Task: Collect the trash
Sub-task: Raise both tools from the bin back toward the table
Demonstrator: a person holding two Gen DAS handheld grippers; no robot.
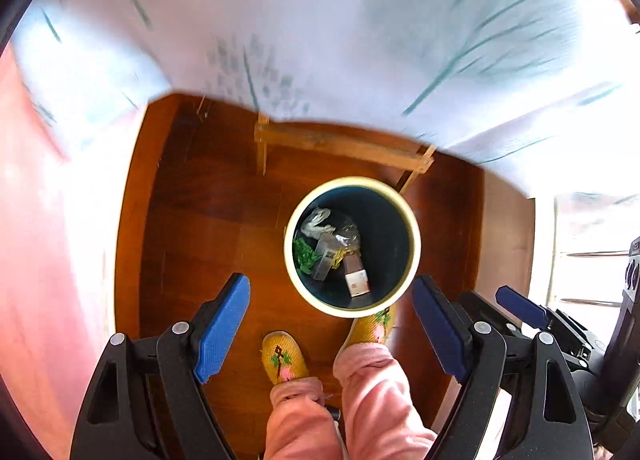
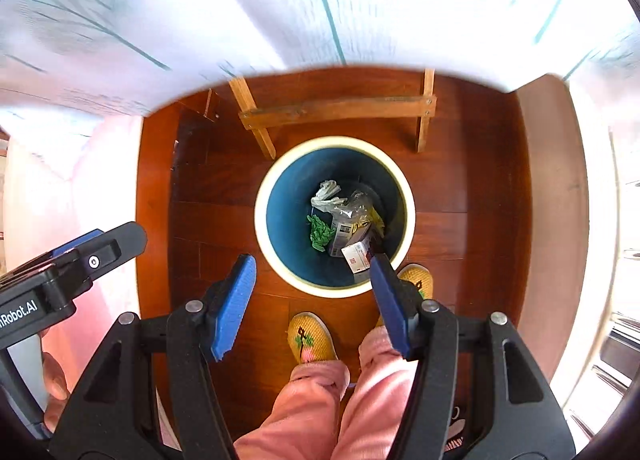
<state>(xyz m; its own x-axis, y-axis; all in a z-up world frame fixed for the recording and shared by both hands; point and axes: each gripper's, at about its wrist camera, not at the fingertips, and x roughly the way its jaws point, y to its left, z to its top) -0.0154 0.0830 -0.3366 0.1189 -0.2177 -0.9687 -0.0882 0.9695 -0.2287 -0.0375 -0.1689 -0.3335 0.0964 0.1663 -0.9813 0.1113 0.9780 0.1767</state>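
Round dark-blue bin with cream rim (image 2: 406, 196) on wood floor by person's yellow slippers (image 2: 311, 336). Inside: crumpled clear plastic wrapper (image 2: 354, 208), white tissue wad (image 2: 328, 194), small white printed carton (image 2: 357, 258), green leafy scrap (image 2: 319, 234). Left gripper (image 1: 332, 324) wide, nothing between jaws; right gripper (image 2: 312, 300) roughly half spread, empty too. White patterned tablecloth (image 1: 360, 40) blurry, hides tabletop. Carton print unreadable.

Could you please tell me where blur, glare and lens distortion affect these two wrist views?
Left wrist view: the white tablecloth is motion-smeared, the window side at right blown out, the trash bin fairly sharp. Right wrist view: the cloth is again streaked and overexposed, the fisheye bows the floor edges, and dark vignetting rings the corners; bin contents stay readable.
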